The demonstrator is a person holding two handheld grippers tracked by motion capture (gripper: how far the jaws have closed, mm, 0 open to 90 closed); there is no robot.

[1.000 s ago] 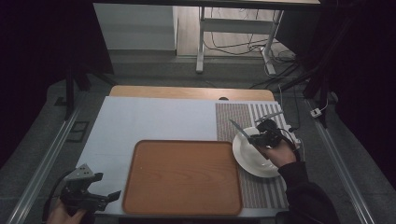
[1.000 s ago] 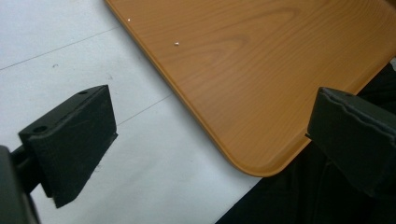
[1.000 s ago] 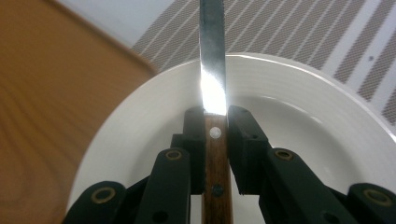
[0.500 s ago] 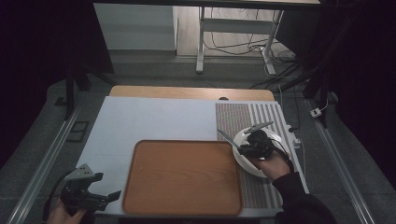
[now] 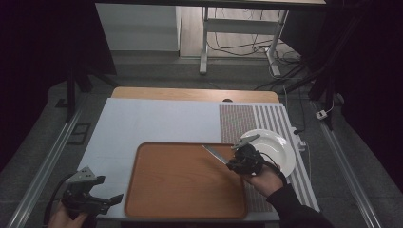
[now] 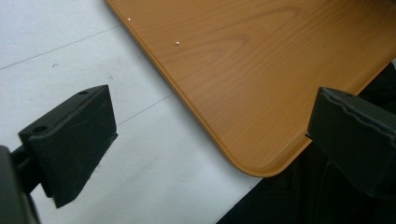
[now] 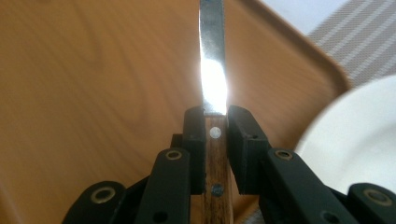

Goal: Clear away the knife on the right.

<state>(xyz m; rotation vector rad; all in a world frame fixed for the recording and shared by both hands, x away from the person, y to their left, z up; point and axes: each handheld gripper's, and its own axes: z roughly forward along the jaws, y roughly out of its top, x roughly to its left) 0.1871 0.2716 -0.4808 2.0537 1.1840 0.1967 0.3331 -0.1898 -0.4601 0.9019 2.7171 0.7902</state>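
High view is showing the right gripper (image 5: pixel 241 160) gripping a steel-bladed knife with a riveted wooden handle (image 5: pixel 215 154), carrying it over the right edge of the rectangular orange-brown wooden tray (image 5: pixel 180 190). Its blade is pointing up and to the left in that picture, over the tray's upper right corner. Just to the right of the gripper, a round white plate (image 5: pixel 280 149) is lying on the striped grey-and-white placemat (image 5: pixel 247 121), which is covering the right part of the table (image 5: pixel 152 118) with its pale sheet.

Right gripper view is showing the jaws clenched on both sides of the wooden handle (image 7: pixel 215 158) near where the blade begins, with the bright blade running straight up over the tray (image 7: pixel 93 70) and the plate's rim (image 7: pixel 355 140) sitting at the lower right.

Left gripper (image 5: pixel 90 199) is resting at the table's near left corner, beside the tray's lower left corner. Left gripper view is showing its jaws released and spread wide, nothing between them, with the tray's rounded corner (image 6: pixel 252 154) lying beyond them.
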